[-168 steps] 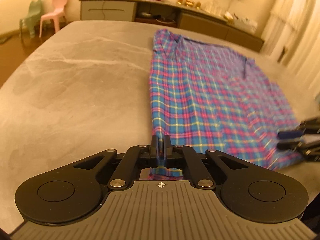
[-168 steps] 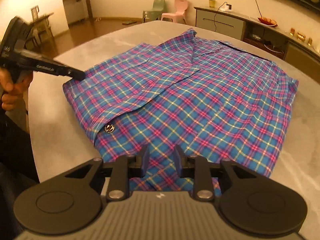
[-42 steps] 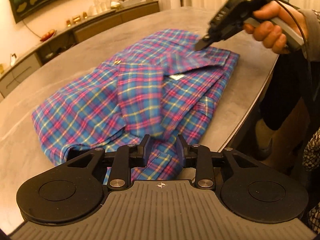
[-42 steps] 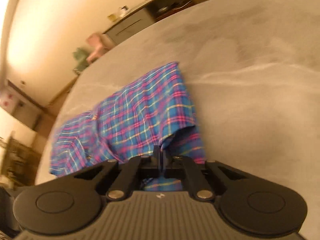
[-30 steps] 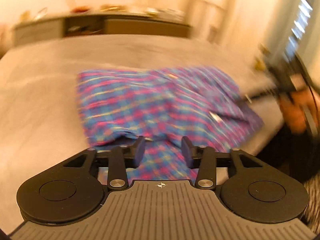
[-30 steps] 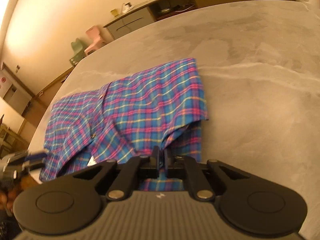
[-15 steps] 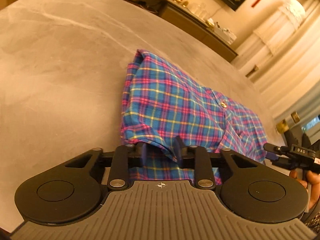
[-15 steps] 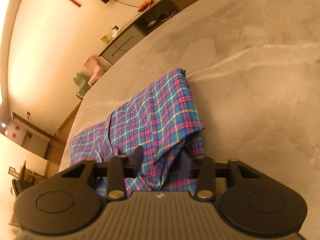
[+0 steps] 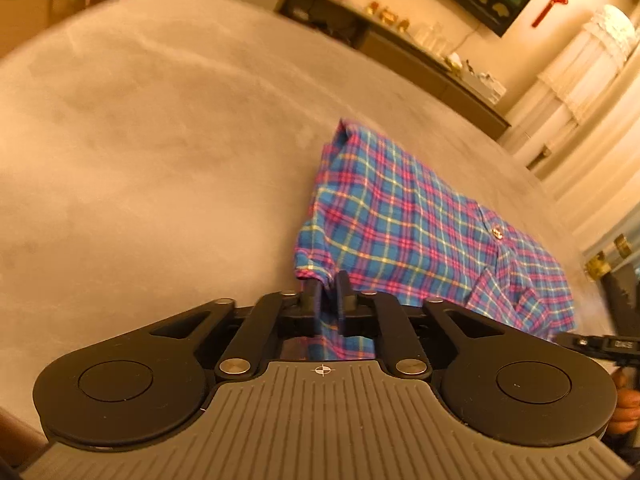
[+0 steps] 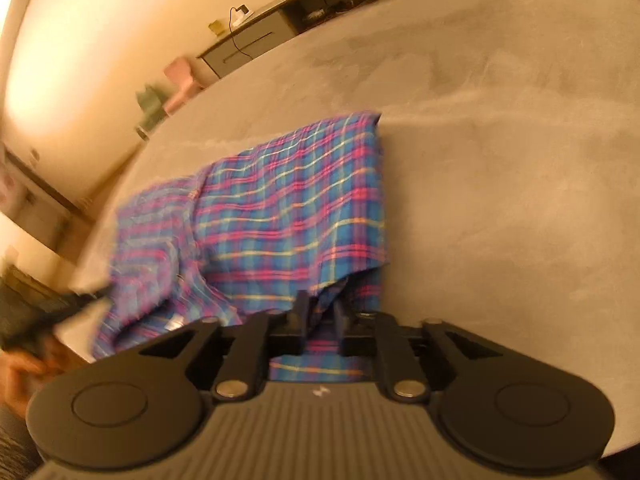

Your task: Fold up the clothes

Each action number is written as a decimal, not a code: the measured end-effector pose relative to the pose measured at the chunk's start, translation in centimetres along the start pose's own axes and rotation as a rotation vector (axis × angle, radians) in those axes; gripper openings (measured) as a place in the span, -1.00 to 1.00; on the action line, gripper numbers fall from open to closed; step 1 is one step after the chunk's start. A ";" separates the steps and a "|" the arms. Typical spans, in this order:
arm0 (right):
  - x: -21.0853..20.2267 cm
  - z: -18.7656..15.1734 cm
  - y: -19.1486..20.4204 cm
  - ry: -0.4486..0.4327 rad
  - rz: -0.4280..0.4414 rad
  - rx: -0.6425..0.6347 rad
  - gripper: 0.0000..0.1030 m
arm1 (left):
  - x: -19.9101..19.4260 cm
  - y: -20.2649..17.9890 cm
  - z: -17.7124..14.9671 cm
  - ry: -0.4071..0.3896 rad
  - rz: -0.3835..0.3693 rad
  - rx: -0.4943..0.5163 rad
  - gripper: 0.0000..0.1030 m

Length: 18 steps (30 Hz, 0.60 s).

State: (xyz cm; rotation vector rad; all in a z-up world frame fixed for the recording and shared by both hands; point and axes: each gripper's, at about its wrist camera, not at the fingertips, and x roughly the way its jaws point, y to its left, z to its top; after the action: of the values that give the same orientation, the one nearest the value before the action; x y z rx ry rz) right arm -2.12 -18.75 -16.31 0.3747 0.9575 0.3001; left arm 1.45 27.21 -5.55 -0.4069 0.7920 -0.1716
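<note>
Shirt [image 9: 420, 236], folded into a long band, lies on the grey table [image 9: 152, 148]. In the left wrist view its long axis runs from the left gripper [image 9: 329, 292] near the lower middle away to the right, toward the table's near edge, where the right gripper [image 9: 600, 344] shows. In the right wrist view the same band [image 10: 288, 216] stretches from the right gripper [image 10: 320, 312] up and to the left, its far short end lying square on the table [image 10: 500, 168].

The cloth is a plaid of blue, pink and yellow lines. The top layer is mostly flat, with a button [image 9: 497, 233] on a placket seam and a looser folded flap toward the right end. At each near corner the fabric is bunched and lifted, with a lower layer showing beneath.

Both grippers tilt downward at the table, each at one corner of the band. The left gripper's jaws stand a narrow gap apart and are opening; a pinched fold of shirt corner sits between them, and the cloth appears gripped. The right gripper's jaws are also opening, with a wider gap; shirt fabric hangs between them, but this blurred view does not show whether the pads press on it.

A hand [image 10: 24, 372] holds the left gripper at the right wrist view's lower left edge. A hand [image 9: 626, 408] shows below the right gripper in the left wrist view.
</note>
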 end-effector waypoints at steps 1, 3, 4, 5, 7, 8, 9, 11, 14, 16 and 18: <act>-1.0 0.0 0.3 -0.063 -0.080 -0.042 -0.32 | -0.9 -0.6 0.0 -0.039 0.024 0.025 -0.74; -2.9 0.0 1.1 -0.187 -0.237 -0.127 -0.31 | -3.0 -2.3 -0.3 -0.119 0.079 0.106 -0.76; -3.5 0.3 1.9 -0.235 -0.256 -0.183 -0.31 | -4.0 -3.4 -0.7 -0.147 0.074 0.162 -0.76; -4.0 0.5 2.7 -0.279 -0.271 -0.238 -0.31 | -4.6 -4.7 -1.1 -0.148 0.033 0.214 -0.76; -3.3 1.1 4.5 -0.266 -0.195 -0.330 -0.31 | -4.4 -7.6 -2.7 -0.068 -0.081 0.310 -0.72; -2.2 1.3 5.1 -0.220 -0.151 -0.373 -0.34 | -4.1 -8.9 -3.7 -0.022 -0.126 0.360 -0.72; -1.1 1.4 5.6 -0.175 -0.110 -0.413 -0.38 | -3.6 -10.1 -4.9 0.026 -0.161 0.417 -0.71; 1.2 1.3 5.8 -0.088 -0.119 -0.450 -0.38 | -2.9 -11.2 -6.7 0.092 -0.175 0.521 -0.70; 2.4 1.0 4.7 -0.020 -0.164 -0.440 -0.44 | -1.9 -11.4 -8.2 0.152 -0.112 0.625 -0.71; 2.6 0.9 4.0 0.008 -0.180 -0.431 -0.49 | -1.3 -10.9 -8.1 0.166 -0.092 0.647 -0.76; 2.4 0.7 3.7 0.008 -0.186 -0.427 -0.49 | -0.1 -11.4 -7.2 0.161 -0.055 0.691 -0.86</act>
State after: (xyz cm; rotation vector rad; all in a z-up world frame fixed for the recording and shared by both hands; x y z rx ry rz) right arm -0.49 -14.57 -16.08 -0.1063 0.9011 0.3266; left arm -3.76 14.80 -5.28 0.2418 0.8270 -0.5149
